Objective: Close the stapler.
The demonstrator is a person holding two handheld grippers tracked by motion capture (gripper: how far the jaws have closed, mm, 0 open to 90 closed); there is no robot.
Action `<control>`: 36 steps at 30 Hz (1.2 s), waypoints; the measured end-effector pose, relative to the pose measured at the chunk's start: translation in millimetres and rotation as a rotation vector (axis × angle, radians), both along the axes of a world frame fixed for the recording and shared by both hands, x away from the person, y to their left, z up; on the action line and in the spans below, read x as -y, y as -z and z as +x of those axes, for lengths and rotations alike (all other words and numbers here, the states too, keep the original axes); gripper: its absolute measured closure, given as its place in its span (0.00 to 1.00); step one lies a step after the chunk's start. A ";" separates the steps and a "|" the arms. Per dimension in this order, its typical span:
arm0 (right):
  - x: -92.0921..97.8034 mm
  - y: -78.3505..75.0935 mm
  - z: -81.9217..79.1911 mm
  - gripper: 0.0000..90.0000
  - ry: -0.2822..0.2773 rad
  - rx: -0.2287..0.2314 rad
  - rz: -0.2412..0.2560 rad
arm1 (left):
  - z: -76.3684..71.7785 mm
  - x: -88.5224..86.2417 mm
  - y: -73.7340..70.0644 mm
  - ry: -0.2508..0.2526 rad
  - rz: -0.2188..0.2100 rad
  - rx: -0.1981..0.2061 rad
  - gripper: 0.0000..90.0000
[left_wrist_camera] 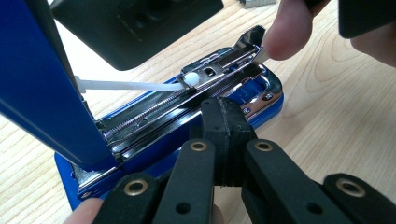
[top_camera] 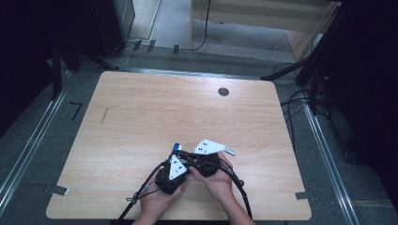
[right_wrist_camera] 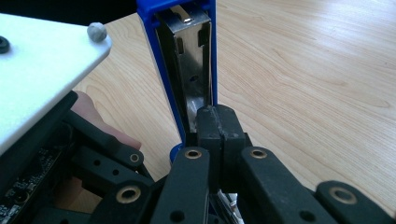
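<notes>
A blue stapler (top_camera: 177, 147) lies on the wooden table (top_camera: 187, 108) near its front edge, swung open. Its blue lid (right_wrist_camera: 180, 56) stands upright and its chrome magazine (left_wrist_camera: 187, 107) is exposed, with a white pusher rod (left_wrist_camera: 126, 85) along it. In the left gripper view, my left gripper (left_wrist_camera: 229, 135) is shut, its pads together just in front of the magazine. My right gripper (right_wrist_camera: 217, 126) is shut too, its tips right beside the raised lid. A person's fingertip (left_wrist_camera: 289, 28) touches the magazine's front end. In the high view both grippers (top_camera: 185, 159) meet at the stapler, held in the person's hands.
A small grey metal piece (top_camera: 230, 152) lies just right of the grippers. A round cable hole (top_camera: 223, 92) sits at the table's far side and a dark mark (top_camera: 104, 116) at its left. Cables trail off the front edge. Dark stands and floor cables surround the table.
</notes>
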State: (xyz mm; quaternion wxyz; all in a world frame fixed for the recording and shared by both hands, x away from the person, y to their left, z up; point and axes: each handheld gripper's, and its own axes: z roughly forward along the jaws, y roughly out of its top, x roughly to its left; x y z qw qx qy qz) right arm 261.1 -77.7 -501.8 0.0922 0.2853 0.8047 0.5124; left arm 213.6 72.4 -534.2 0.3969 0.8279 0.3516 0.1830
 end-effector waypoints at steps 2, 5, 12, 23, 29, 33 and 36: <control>0.6 -0.8 -0.4 1.00 -0.002 0.004 -0.001 | 0.0 0.0 0.0 0.000 0.001 0.001 1.00; 4.1 -6.0 -0.2 1.00 0.002 0.004 0.030 | 0.1 0.0 0.1 0.000 -0.003 0.000 1.00; 1.4 -22.0 -1.9 1.00 -0.023 0.032 0.041 | -0.6 0.8 0.4 -0.001 -0.004 0.004 1.00; -8.3 -24.8 2.4 1.00 -0.048 0.043 0.030 | -0.4 0.3 0.2 -0.003 0.002 0.007 1.00; -14.0 -22.6 6.8 1.00 -0.070 0.032 0.045 | -0.5 0.5 0.3 -0.005 0.001 0.009 1.00; -16.8 -19.9 10.9 1.00 -0.089 0.023 0.060 | -0.4 0.2 0.1 -0.006 0.003 0.008 1.00; -16.4 -17.3 14.6 1.00 -0.108 0.008 0.080 | -0.4 0.0 0.0 -0.005 0.006 0.008 1.00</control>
